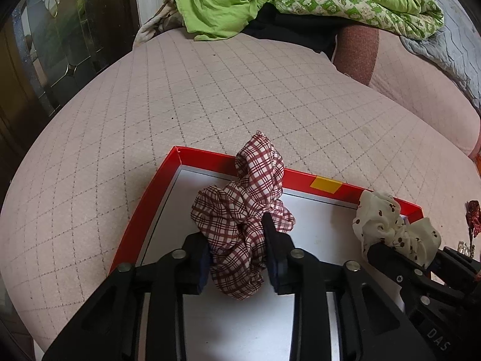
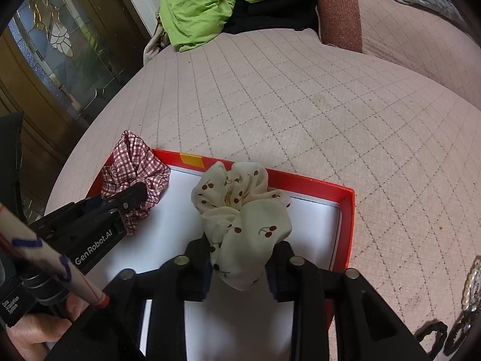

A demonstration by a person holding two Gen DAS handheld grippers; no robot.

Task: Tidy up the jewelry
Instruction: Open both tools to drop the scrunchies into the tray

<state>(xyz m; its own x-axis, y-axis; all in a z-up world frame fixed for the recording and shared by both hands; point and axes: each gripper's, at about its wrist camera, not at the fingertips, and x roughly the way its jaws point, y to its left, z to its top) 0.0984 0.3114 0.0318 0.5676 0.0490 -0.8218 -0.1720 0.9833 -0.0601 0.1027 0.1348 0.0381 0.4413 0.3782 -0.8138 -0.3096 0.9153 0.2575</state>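
Note:
A shallow red-rimmed tray [image 1: 144, 204] [image 2: 345, 225] with a white floor lies on the pink quilted bed. A red plaid scrunchie [image 1: 240, 210] [image 2: 132, 162] rests in its far left part and leans on the back wall. My left gripper [image 1: 233, 231] straddles it, jaws parted, with the fabric loose between the pads. A cream scrunchie with a cherry print [image 2: 240, 210] [image 1: 381, 219] lies in the tray's right half. My right gripper [image 2: 240, 245] stands around it, jaws apart and not pinching the cloth.
A green quilt [image 1: 240, 3] is heaped at the far edge of the bed [image 2: 300, 90]. Beaded hair clips [image 2: 472, 282] and a black clip [image 2: 430, 334] lie right of the tray. A small dark red item [image 1: 473, 216] lies there too. A glass-panelled door [image 1: 54, 45] stands on the left.

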